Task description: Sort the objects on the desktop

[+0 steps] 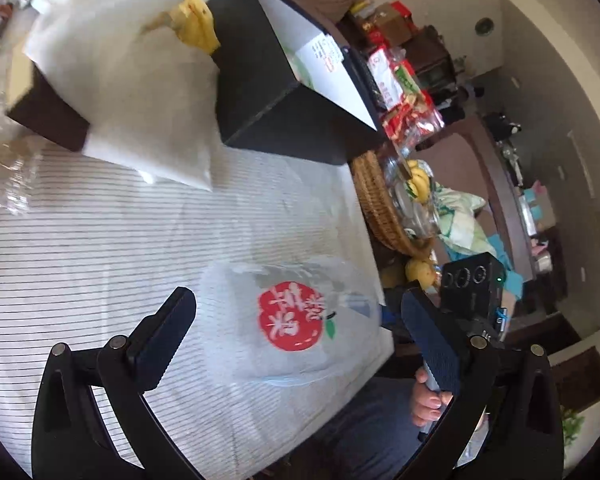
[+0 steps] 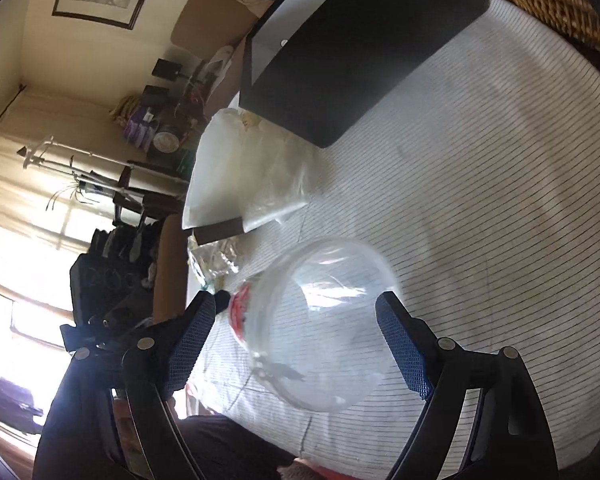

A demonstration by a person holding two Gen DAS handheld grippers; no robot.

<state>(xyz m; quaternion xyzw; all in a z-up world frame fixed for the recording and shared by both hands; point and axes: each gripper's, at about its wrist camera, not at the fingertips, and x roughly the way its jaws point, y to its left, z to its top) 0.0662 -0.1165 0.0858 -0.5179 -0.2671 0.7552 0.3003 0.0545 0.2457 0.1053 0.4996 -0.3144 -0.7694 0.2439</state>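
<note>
While both tools hover over the striped cloth [image 1: 100,240], I log one item as next in line: a clear bag [image 1: 296,320] with a red round print, lying flat near the table edge closest to me. Position relative to the left gripper [image 1: 296,344]: directly ahead and between the two fingers' lines, a little beyond the tips; the pads stand wide apart and nothing is clamped. Position relative to the right gripper [image 2: 300,344]: the same bag [image 2: 324,328] shows puffed up like a dome, sitting between and just past its spread fingers, again with no pad pressing on it as far as I can tell. Long axis: I judge it runs roughly along the near table edge, with the red print toward the left tool's side and the puffed end toward the right tool; blur makes this uncertain. Nearer hand: I cannot tell, since both have it about equally framed. Other stock noted: a black box [image 1: 284,92] farther back, a white bag [image 1: 128,92] beside it, a wicker basket [image 1: 376,204] off the cloth's far corner. My judgement: the coming grasp depends on closing across a raised fold of the bag, since flat film offers little to pinch.
</note>
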